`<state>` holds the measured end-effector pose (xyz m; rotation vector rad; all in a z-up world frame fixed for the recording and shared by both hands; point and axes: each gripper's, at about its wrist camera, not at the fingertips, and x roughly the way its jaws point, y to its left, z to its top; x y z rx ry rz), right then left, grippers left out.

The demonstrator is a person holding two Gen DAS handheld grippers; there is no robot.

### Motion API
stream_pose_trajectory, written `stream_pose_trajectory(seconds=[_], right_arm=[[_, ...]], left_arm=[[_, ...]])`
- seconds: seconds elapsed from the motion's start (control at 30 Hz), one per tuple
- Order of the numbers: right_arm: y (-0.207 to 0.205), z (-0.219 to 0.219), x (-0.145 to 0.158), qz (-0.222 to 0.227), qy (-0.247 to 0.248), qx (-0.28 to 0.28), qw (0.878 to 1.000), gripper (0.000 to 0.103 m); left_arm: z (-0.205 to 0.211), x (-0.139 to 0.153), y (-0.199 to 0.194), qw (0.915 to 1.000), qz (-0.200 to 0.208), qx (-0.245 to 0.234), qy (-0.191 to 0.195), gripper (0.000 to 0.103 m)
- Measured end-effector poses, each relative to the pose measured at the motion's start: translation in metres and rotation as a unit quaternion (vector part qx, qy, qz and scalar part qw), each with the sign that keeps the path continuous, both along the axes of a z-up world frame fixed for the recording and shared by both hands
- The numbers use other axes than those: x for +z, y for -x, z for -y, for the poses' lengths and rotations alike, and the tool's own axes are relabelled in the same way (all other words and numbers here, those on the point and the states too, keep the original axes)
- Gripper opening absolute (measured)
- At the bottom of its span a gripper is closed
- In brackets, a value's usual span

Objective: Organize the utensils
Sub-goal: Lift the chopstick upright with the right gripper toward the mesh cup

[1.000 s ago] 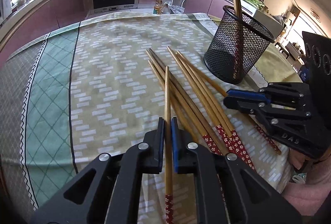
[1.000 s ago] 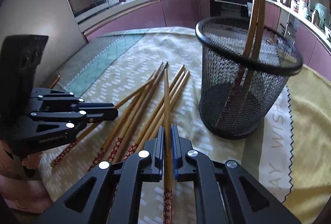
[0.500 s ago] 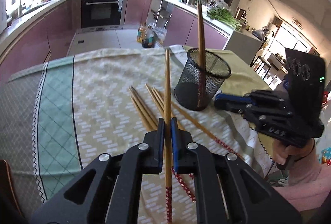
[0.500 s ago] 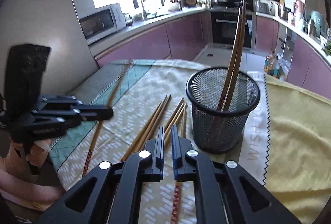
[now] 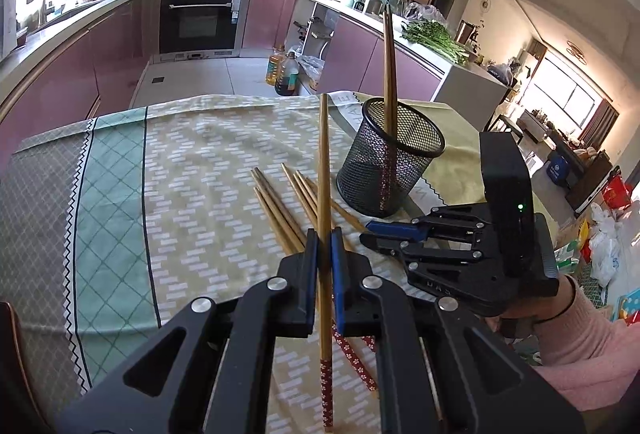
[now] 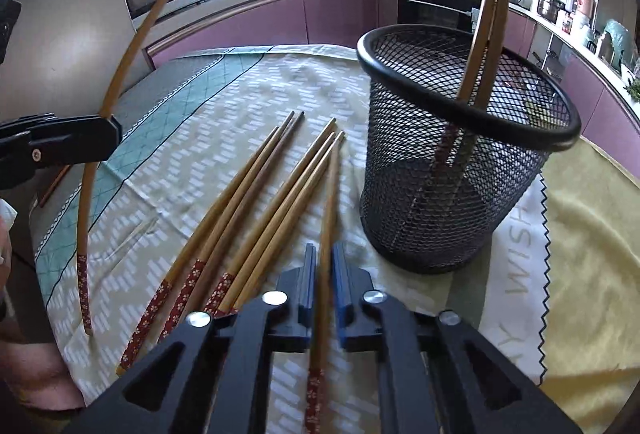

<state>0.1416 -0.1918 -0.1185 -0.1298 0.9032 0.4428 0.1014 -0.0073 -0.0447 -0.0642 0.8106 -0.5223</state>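
My left gripper [image 5: 324, 238] is shut on a wooden chopstick [image 5: 325, 161] and holds it above the table, tip slanting up and forward. In the right wrist view that gripper [image 6: 114, 127] is at the left with its chopstick [image 6: 120, 73]. My right gripper [image 6: 324, 254] is low over the cloth, shut on another chopstick [image 6: 328, 201] whose tip rests beside several loose chopsticks [image 6: 248, 201]. A black mesh cup [image 6: 440, 201] stands just to its right, with two chopsticks [image 6: 490, 5] leaning inside. The left wrist view shows the cup [image 5: 384, 173] and my right gripper [image 5: 366, 232].
A patterned tablecloth [image 5: 192, 173] covers the table, with a yellow cloth [image 6: 592, 234] under and behind the cup. A person's pink sleeve [image 5: 580, 346] is at the right. Kitchen counters and an oven [image 5: 200, 21] lie beyond the table's far edge.
My left gripper has lifted its chopstick off the pile and up into the air. My right gripper rose away without its chopstick, then came back down and is closed on one again.
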Motion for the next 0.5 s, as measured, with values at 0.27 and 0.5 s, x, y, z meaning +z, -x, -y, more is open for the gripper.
stream_pose_trajectory(seconds=[0.27,0.5], right_arm=[[0.02,0.027,0.04,0.043,-0.067,0.004,0.997,0.006],[0.034,0.047,0.076,0.082,-0.109,-0.002,0.991,0.006]], left_arm=[[-0.001,0.017,0.0,0.9997,0.016,-0.008,0.019,0.007],[0.004,0.045,0.002,0.9979,0.049,-0.018,0.037,0.007]])
